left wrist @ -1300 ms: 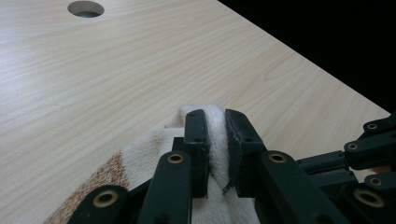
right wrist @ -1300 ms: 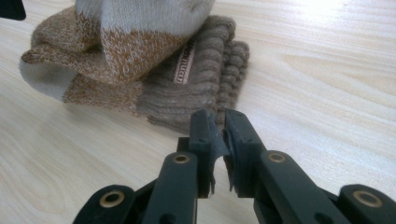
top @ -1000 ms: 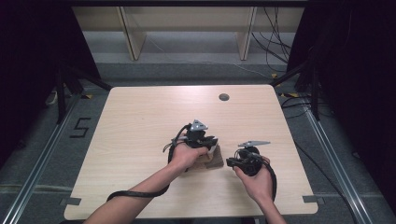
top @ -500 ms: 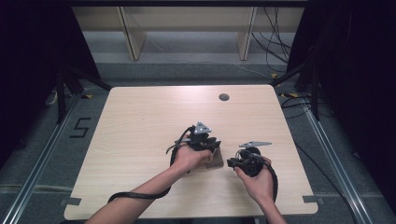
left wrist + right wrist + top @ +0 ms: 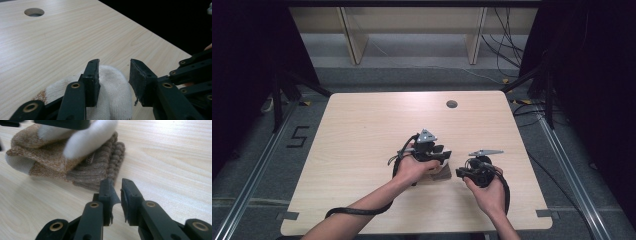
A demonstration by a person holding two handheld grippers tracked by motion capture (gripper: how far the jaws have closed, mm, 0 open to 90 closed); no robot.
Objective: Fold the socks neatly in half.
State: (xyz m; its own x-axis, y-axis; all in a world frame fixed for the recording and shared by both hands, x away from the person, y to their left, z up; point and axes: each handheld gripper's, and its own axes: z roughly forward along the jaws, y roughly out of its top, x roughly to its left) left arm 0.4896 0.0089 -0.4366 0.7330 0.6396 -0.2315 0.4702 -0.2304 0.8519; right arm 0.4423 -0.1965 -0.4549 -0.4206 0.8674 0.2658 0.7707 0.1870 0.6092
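- The folded sock, brown knit with a white toe and a ribbed cuff, lies on the bench near its front edge, well apart from the round hole at the far side.
- In the high view the sock shows as a small brown patch just under the left tongs, between the two hands.
- The left tongs stand over the sock's white toe end; their jaws have just been opening, and a clear gap now lies between them. The left pad sits against the cloth, the right pad stands free of it, so the sock is between the jaws but not pinched.
- The right tongs lie just beside the sock's ribbed cuff, on the side away from the left hand. Their jaws are nearly together, with a narrow slit between the pads and nothing in it; the tips stop short of the cuff.
- The right hand rests low on the bench, nearer the front edge than the sock.
- A black cable trails from the left tongs along the forearm, away from the sock.
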